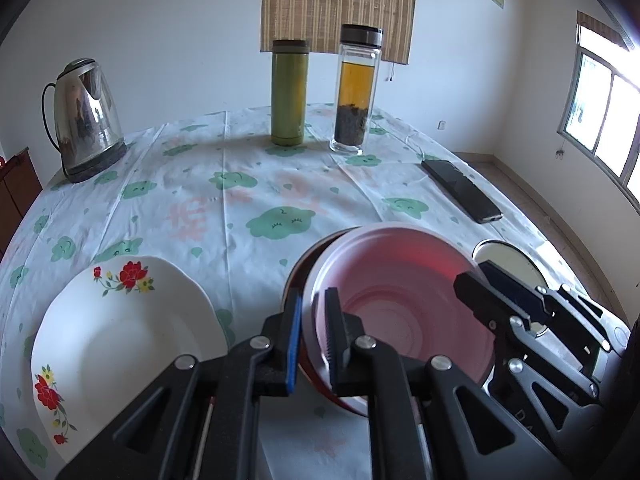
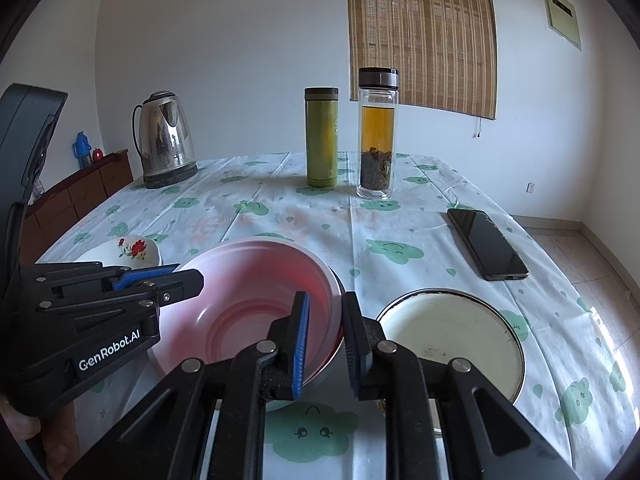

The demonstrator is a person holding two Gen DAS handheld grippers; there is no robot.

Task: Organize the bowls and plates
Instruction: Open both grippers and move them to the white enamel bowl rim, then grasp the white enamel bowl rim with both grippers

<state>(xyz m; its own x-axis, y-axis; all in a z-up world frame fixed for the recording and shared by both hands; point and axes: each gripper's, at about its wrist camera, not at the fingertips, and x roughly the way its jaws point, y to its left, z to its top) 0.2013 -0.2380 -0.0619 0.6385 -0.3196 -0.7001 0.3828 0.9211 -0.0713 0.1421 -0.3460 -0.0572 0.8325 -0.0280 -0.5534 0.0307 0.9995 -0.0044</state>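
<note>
A pink bowl (image 1: 400,304) sits nested in a dark-rimmed bowl on the table; it also shows in the right wrist view (image 2: 248,304). My left gripper (image 1: 314,336) is shut on the pink bowl's left rim. My right gripper (image 2: 326,336) is shut on the bowl's right rim. A white plate with red flowers (image 1: 120,336) lies left of the bowl, and appears small in the right wrist view (image 2: 134,250). A cream enamel dish (image 2: 452,336) lies right of the bowl, partly hidden behind the right gripper in the left wrist view (image 1: 512,260).
At the table's far side stand a steel kettle (image 1: 86,120), a green flask (image 1: 288,92) and a glass tea bottle (image 1: 354,88). A black phone (image 2: 486,244) lies at the right. The tablecloth (image 1: 240,200) has green cloud prints. A wooden cabinet (image 2: 76,196) stands beyond the left edge.
</note>
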